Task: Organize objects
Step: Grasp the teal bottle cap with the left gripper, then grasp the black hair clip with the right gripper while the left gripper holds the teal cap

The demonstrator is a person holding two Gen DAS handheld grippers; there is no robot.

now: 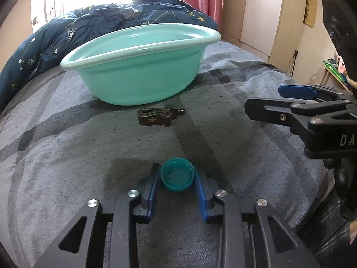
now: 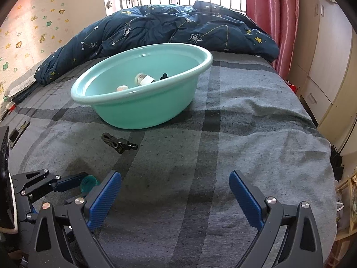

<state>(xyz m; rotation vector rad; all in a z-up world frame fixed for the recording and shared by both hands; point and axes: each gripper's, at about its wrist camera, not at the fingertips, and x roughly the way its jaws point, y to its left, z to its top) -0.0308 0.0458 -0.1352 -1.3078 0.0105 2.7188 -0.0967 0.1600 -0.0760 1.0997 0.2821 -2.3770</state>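
Left wrist view: left gripper [image 1: 177, 177] closed on teal bottle cap [image 1: 177, 177], open side up, blue pads touching it on both sides, low over grey checked bedsheet [image 1: 67, 156]. Dark clip [image 1: 159, 117] lies on sheet just before mint basin [image 1: 138, 78]. Right gripper [image 2: 175, 184] hovers beside it, jaws wide apart, nothing between them. Basin holds two small pale bottles [image 2: 144, 79] and one dark item. Star-print quilt [image 2: 167, 29] bunched behind basin
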